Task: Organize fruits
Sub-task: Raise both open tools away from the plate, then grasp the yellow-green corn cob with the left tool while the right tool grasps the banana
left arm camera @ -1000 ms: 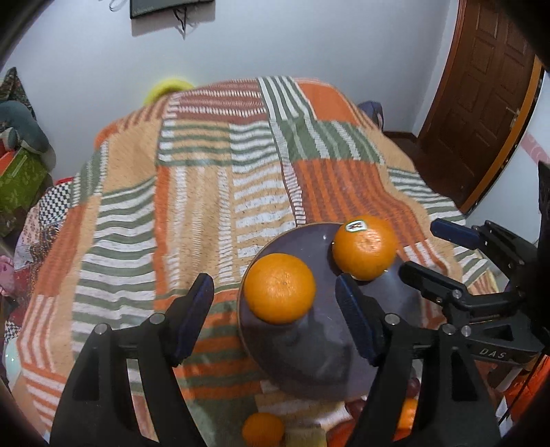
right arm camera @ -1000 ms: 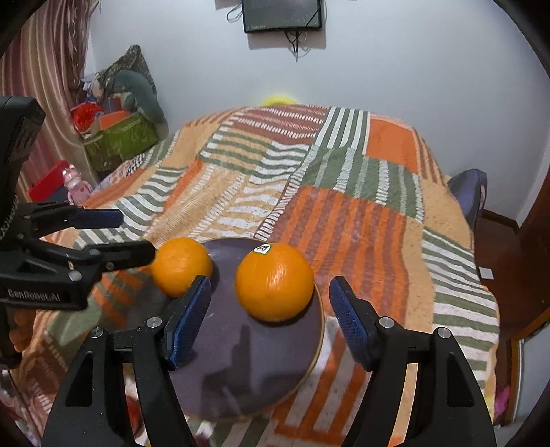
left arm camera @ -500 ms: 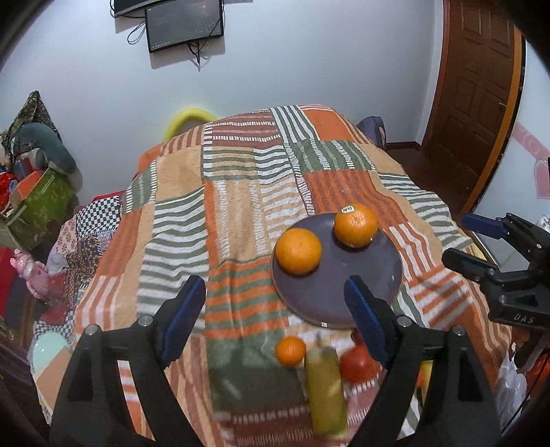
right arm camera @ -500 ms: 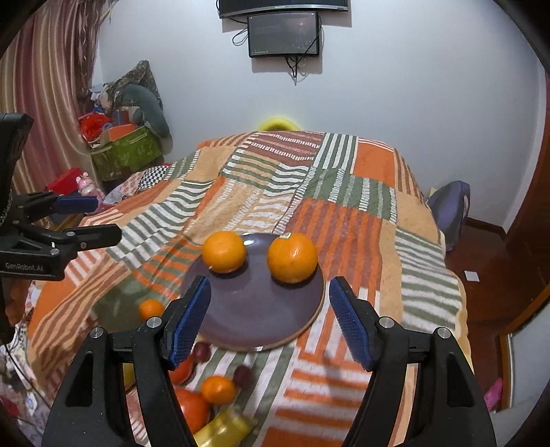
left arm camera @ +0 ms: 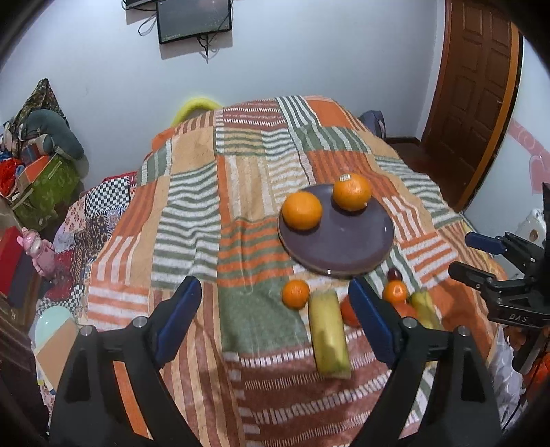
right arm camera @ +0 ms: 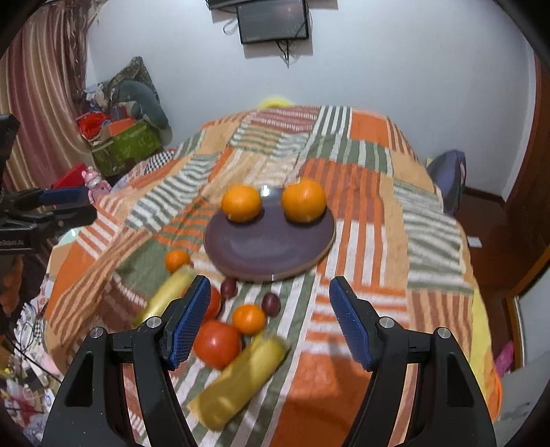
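A dark purple plate [left arm camera: 343, 244] [right arm camera: 271, 247] lies on a striped patchwork blanket and holds two large oranges [left arm camera: 301, 210] [left arm camera: 352, 192] [right arm camera: 241, 203] [right arm camera: 304, 200]. In front of the plate lie two small oranges [left arm camera: 295, 293] [right arm camera: 249, 319], two yellow bananas [left arm camera: 328, 338] [right arm camera: 240, 374], red tomatoes [right arm camera: 216, 343] and dark plums [right arm camera: 271, 304]. My left gripper [left arm camera: 275, 316] is open and empty, raised above the blanket near the loose fruit. My right gripper [right arm camera: 270, 319] is open and empty, above the loose fruit.
The blanket [left arm camera: 206, 213] covers a bed. A green box with clutter [left arm camera: 44, 185] stands at the left, a wooden door [left arm camera: 474, 96] at the right, a screen [right arm camera: 273, 20] on the wall. The right gripper shows at the left view's right edge [left arm camera: 495, 271].
Both grippers have pulled back and up from the plate, staying open. The two large oranges rest on the plate, and the loose fruit in front has come into view.
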The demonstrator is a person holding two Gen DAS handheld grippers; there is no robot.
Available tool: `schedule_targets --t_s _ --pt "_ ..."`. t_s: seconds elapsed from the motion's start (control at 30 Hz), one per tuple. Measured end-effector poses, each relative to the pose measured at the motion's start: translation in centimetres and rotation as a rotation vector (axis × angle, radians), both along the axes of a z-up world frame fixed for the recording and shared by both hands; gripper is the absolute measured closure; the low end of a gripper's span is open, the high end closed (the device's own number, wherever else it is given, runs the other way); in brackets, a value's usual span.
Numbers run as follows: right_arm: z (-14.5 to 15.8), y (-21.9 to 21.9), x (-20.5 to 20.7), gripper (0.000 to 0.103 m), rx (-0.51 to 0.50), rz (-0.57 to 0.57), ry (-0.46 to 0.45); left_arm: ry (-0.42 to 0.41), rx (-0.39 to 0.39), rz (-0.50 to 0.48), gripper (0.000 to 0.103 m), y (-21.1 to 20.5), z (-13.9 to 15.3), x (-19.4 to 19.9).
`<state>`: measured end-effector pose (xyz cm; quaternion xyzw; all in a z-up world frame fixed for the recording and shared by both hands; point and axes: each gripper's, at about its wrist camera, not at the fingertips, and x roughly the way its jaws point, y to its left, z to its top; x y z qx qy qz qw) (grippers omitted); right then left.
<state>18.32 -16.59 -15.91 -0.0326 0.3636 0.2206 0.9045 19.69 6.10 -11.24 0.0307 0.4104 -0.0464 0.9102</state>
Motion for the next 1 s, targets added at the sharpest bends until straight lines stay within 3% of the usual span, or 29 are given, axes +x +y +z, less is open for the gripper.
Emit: schedule_targets --t_s 0.4,0.73,1.0 --pt "-6.3 0.4 -1.6 0.035 -0.035 0.02 0.175 0.129 0.021 -0.003 0.015 0.2 -5.3 -1.2" --pt "-7.5 0.9 -1.6 0.035 -0.002 0.073 0.233 0.212 0.003 -0.041 0.015 -1.6 -8.2 0.4" --pt "-7.6 1.0 -1.6 0.042 0.02 0.108 0.251 0.291 -0.022 -0.099 0.017 -4.3 -10.9 2.2"
